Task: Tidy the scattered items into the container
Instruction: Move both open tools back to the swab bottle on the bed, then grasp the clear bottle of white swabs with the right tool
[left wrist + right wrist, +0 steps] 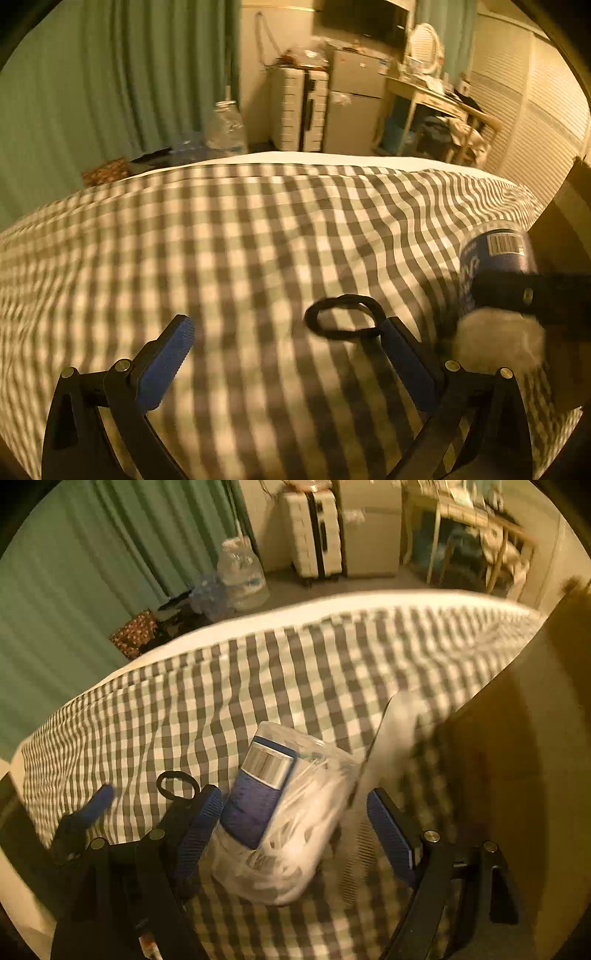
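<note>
- One bed with a gingham cover (pixel 229 236) serves as the landmark; everything of the task lies on it or at its right edge.
- One black hair tie (pixel 341 317) lies flat on the cover, touching the tip of the left gripper's right finger.
- One blue can (pixel 258 797) with a silver band lies tilted on top of one clear bag of white items (pixel 295 834), both resting on the cover.
- One brown cardboard box (pixel 517 760) stands at the cover's right edge, just beside the bag.
- One pale flat item (pixel 391 746) leans near the box wall; blur hides what it is.
- The left gripper (pixel 284 339) hovers low over the cover, jaws wide apart, holding nothing.
- The right gripper (pixel 295 816) points down at the cover with its jaws spread to either side of the can and bag; the left pad (pixel 199 823) sits just beside the can, the right pad is apart from the bag.
- In the left wrist view, a right finger crosses in front of the can.
</note>
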`<control>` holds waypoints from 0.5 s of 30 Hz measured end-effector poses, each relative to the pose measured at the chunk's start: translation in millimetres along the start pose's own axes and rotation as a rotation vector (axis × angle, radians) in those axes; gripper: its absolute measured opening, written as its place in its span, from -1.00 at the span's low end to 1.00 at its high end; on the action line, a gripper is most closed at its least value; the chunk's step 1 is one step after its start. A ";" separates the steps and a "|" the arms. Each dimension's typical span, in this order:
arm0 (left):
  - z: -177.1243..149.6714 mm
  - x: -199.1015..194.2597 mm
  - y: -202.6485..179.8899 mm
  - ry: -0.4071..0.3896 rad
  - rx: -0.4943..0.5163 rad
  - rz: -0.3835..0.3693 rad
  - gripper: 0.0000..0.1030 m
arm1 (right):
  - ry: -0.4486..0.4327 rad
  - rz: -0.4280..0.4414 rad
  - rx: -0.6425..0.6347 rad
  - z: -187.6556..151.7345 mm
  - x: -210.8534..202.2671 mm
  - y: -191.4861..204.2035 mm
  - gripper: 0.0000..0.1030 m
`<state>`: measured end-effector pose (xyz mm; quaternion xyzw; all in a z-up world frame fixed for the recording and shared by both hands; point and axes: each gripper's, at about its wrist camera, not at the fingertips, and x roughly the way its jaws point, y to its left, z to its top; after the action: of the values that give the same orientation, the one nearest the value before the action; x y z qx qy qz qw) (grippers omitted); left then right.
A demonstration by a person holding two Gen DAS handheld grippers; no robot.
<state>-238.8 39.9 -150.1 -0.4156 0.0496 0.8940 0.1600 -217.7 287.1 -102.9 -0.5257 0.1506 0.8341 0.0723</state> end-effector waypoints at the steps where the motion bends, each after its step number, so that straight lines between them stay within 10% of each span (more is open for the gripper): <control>1: 1.5 3.4 -1.7 0.012 0.011 0.007 1.00 | 0.024 0.019 0.004 1.1 5.4 -0.5 0.54; 4: 4.9 3.7 -10.7 0.035 0.088 -0.003 0.98 | 0.095 0.053 0.033 -4.4 22.7 -3.4 0.28; 8: 3.8 -10.2 -17.2 0.042 0.131 -0.083 -0.83 | 0.057 0.051 0.039 -13.8 3.7 -8.4 0.27; 15: -19.5 -49.7 -21.4 0.105 0.117 -0.125 -0.90 | -0.016 0.039 0.003 -28.0 -48.2 -18.0 0.27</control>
<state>-187.6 43.6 -124.1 -0.4544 0.0837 0.8547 0.2367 -167.6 296.7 -74.0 -0.5158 0.1616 0.8394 0.0582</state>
